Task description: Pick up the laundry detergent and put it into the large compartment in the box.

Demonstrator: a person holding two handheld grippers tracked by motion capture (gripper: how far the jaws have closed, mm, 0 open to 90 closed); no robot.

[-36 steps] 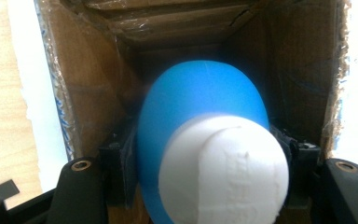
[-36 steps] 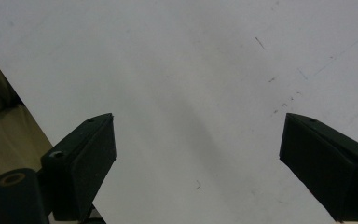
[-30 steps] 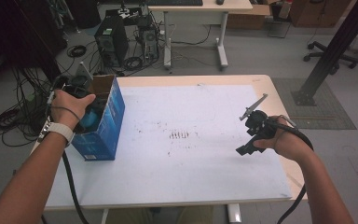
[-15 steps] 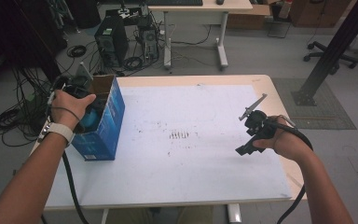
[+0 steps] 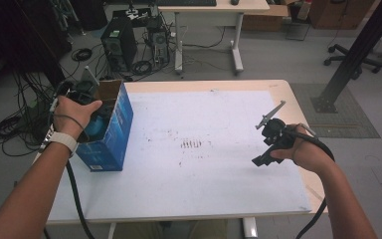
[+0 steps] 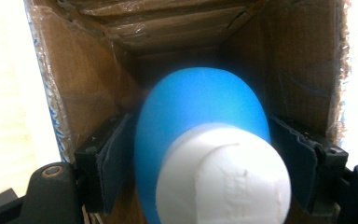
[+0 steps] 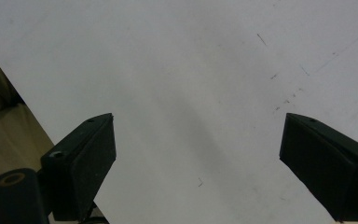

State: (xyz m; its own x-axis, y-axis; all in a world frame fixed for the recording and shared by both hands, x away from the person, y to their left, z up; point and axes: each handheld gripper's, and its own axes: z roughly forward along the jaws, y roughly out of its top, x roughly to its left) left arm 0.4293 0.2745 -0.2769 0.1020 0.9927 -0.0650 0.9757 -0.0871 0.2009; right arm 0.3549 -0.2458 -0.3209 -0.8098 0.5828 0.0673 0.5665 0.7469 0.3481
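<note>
Jaws of the left gripper (image 6: 200, 154) are pressed on both sides of a blue bottle (image 6: 200, 112) with a white cap (image 6: 223, 179), so the bottle is squeezed between them. Around the bottle, brown cardboard walls are seen, since it is held inside the open top of a blue box (image 5: 107, 132). That box is stood at the left of the high view, on the white table (image 5: 204, 184), with the left hand (image 5: 74, 112) over it. Jaws of the right gripper (image 7: 200, 163) are spread wide apart with nothing between them, above bare white tabletop. At the right of the high view, this gripper is held by the right hand (image 5: 303, 149).
</note>
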